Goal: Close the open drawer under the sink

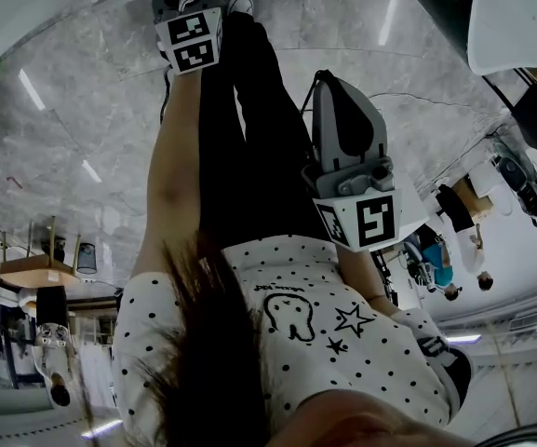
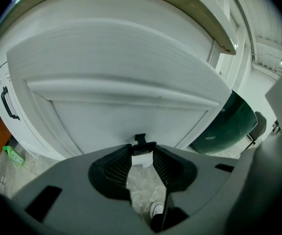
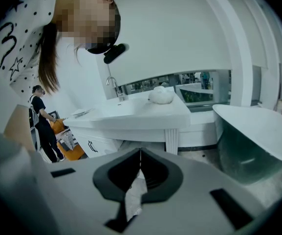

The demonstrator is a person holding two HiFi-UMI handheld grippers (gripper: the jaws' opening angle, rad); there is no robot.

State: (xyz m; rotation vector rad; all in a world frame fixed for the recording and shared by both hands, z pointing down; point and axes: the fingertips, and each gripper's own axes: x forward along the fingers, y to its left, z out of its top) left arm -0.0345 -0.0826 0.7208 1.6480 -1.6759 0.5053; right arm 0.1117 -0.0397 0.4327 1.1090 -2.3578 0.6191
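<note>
1. Where the left gripper [image 2: 142, 153] points, the white drawer [image 2: 121, 111] fills the space straight ahead, under the counter [image 2: 199, 18].
2. Left gripper: jaws set wide and closed on the drawer's black handle [image 2: 141, 145], which spans the gap between their tips.
3. Right gripper [image 3: 140, 153]: jaws together, nothing between them.
4. Ahead of the right gripper: sink [image 3: 136, 112] with faucet [image 3: 114, 86], and a dark tub [image 3: 248, 146] to its right.
5. Left of the left gripper: cabinet door [image 2: 4, 126] with a black bar pull [image 2: 7, 104].
</note>
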